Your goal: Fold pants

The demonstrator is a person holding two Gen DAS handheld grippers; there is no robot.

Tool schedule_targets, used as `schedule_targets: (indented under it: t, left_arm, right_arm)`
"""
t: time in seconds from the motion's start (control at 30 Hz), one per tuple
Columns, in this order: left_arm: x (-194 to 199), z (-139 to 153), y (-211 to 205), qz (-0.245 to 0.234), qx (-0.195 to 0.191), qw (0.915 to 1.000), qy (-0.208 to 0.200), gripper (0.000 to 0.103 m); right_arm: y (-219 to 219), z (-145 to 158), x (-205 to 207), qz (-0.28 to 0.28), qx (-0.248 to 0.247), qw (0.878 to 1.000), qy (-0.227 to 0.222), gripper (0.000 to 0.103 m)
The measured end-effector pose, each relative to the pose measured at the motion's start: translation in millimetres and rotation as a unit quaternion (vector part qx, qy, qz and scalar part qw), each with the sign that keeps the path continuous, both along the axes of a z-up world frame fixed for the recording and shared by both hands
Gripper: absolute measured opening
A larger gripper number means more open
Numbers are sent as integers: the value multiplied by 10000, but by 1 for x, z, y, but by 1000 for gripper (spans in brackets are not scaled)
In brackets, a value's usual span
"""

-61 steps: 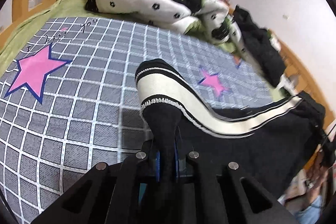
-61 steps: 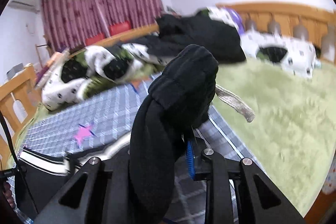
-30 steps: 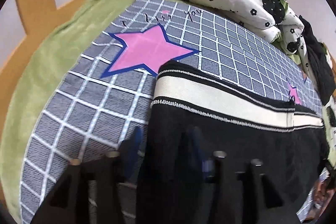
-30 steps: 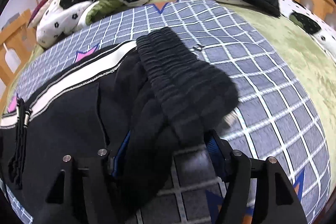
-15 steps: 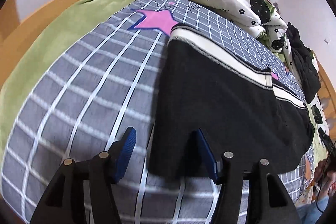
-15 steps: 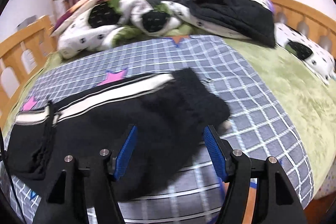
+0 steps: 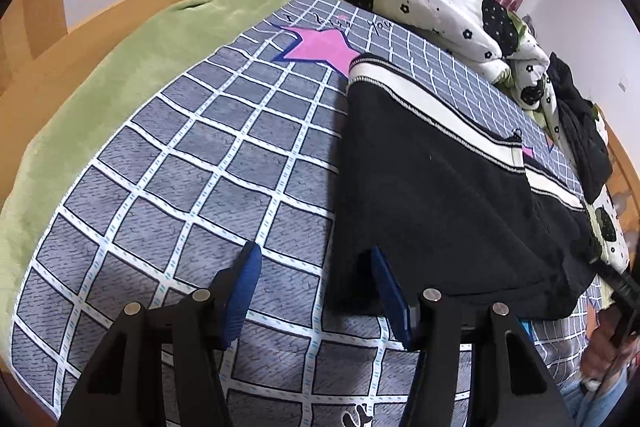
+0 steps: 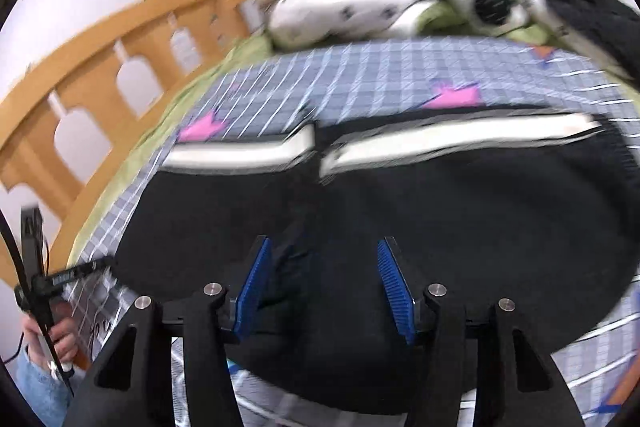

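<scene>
Both grippers have let go: one pair of pants (image 7: 440, 195) lies flat, both jaws spread, right's just narrowing.

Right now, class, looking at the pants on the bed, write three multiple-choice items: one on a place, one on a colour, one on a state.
1. Where do the pants lie?
A. on the checked sheet
B. on the green blanket
C. on the pillows

2. What colour is the pants' stripe?
A. red
B. cream
C. blue

3. How is the left gripper?
A. shut on the pants
B. shut on the sheet
C. open, holding nothing

Answers:
1 A, the checked sheet shows on several sides of the black cloth.
2 B, a cream band runs along the pants' far edge.
3 C, its blue pads stand apart with bare sheet and the pants' corner between them, nothing pinched.
</scene>
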State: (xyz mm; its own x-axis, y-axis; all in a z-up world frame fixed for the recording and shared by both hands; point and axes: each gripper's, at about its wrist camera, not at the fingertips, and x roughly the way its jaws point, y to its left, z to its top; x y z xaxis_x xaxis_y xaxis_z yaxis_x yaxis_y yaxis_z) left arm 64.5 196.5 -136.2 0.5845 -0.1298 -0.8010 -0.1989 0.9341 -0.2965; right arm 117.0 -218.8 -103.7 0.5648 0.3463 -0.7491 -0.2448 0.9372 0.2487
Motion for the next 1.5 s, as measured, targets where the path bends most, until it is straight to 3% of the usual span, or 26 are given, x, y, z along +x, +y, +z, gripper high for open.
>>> schedule_targets:
  t: [0.17, 0.2, 0.23, 0.27, 0.33, 0.37, 0.43, 0.47, 0.6, 0.8, 0.87, 1.0, 1.17, 1.37, 1.5]
  left_arm:
    - [-1, 2, 0, -64, 82, 9999, -83, 55]
    - [-2, 4, 0, -76, 110, 9999, -109, 55]
    - [-3, 5, 0, -86, 132, 9998, -141, 55]
    - [-4, 7, 1, -87, 141, 9997, -168, 55]
    - [-8, 10, 4, -54, 89, 9997, -230, 55]
    - [-9, 11, 8, -29, 28, 9997, -257, 55]
    - [-11, 13, 13, 39, -112, 9994, -331, 55]
    - [-12, 14, 15, 58, -162, 9992, -350, 55]
    - [-8, 13, 18, 55, -261, 9992, -312, 55]
    - [1, 12, 14, 100, -293, 9991, -299, 55]
    - [8, 13, 10, 131, -197, 9993, -292, 55]
    - [27, 18, 6, 248, 87, 9991, -338, 55]
    - [46, 27, 3, 370, 110, 9985, -377, 55]
    - [57, 30, -7, 293, 163, 9988, -371, 55]
    - [60, 27, -15, 233, 313, 9987, -322, 55]
  right_arm:
    - [31, -38, 10, -81, -492, 9983, 297, 54]
    - [32, -44, 12, -116, -459, 9980, 414, 50]
    - [34, -53, 15, -93, -420, 9972, 614, 37]
    - [36, -53, 14, 56, -357, 9974, 631, 31]
    - [35, -39, 9, 155, -378, 9981, 467, 22]
    - [29, -27, 4, 206, -91, 9992, 327, 21]
    - [13, -14, -3, 127, 563, 9978, 339, 20]
    - [9, -15, -5, 79, 610, 9972, 415, 20]
    - [26, -52, -11, 132, -38, 9971, 748, 24]
    - [31, -28, -11, 286, -346, 9983, 365, 38]
    - [28, -20, -2, 309, -346, 9988, 186, 48]
    - [41, -6, 40, 293, -744, 9968, -87, 50]
    - [64, -13, 81, 499, -1031, 9934, -70, 41]
    - [76, -36, 85, 742, -1630, 9838, -91, 22]
    - [60, -17, 83, 640, -1097, 9911, -404, 14]
